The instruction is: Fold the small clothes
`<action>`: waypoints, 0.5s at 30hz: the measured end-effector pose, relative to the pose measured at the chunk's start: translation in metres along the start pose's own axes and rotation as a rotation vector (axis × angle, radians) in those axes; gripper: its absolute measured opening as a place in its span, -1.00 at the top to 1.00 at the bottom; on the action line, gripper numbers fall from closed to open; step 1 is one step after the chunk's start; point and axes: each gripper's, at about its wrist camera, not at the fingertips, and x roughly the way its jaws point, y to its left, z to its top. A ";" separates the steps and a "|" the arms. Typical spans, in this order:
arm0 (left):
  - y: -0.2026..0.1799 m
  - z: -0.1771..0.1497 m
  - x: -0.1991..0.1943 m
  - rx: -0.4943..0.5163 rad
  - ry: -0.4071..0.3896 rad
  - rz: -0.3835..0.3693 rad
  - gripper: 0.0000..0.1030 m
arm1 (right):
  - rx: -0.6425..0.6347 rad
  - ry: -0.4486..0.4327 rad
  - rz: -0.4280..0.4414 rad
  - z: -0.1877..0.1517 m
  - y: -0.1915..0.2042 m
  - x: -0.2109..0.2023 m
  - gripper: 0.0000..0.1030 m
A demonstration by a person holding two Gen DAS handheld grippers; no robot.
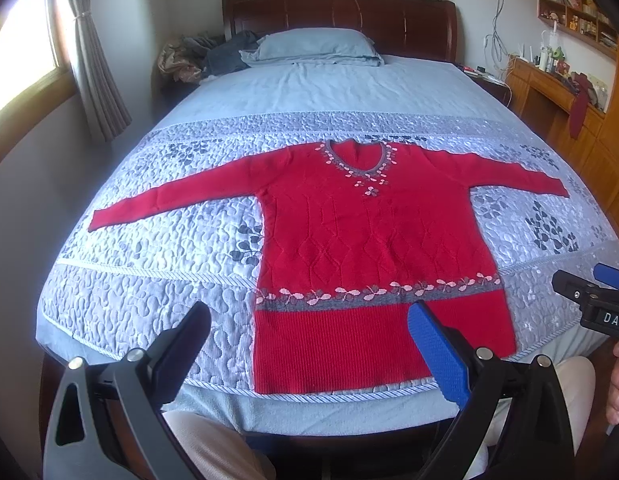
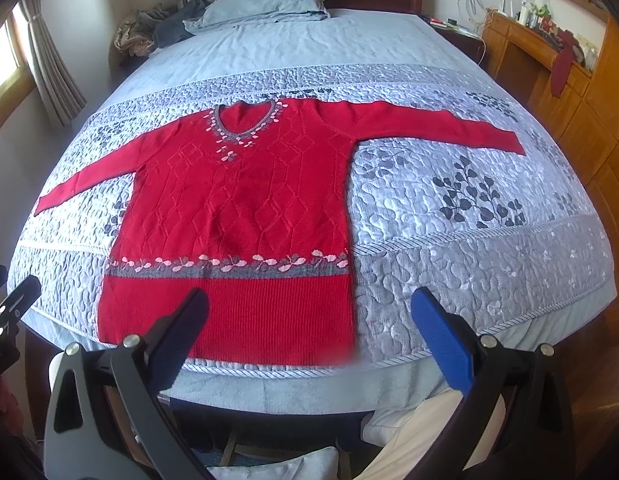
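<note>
Both the left gripper [image 1: 309, 322] and right gripper [image 2: 309, 308] hover level at the bed's foot, jaws spread wide and empty, above the flat red sweater [image 1: 373, 240].

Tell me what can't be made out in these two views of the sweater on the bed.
- Sweater hem: left gripper finger hides part, left view.
- Sweater back: hidden, lying face up, both views.
- Shelf items: too small, left view.
- Clothes pile beside the pillow: garments indistinct, right view.
</note>
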 end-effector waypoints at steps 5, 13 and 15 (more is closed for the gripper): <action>0.001 0.000 0.000 0.001 0.000 0.002 -0.93 | -0.006 -0.003 -0.004 0.000 0.001 0.000 -0.95; 0.002 0.002 -0.001 0.001 -0.011 0.006 -0.93 | -0.010 -0.007 -0.006 0.001 0.002 0.000 -0.95; 0.001 0.003 -0.002 0.001 -0.014 0.004 -0.93 | -0.011 -0.010 -0.007 0.003 0.001 0.000 -0.95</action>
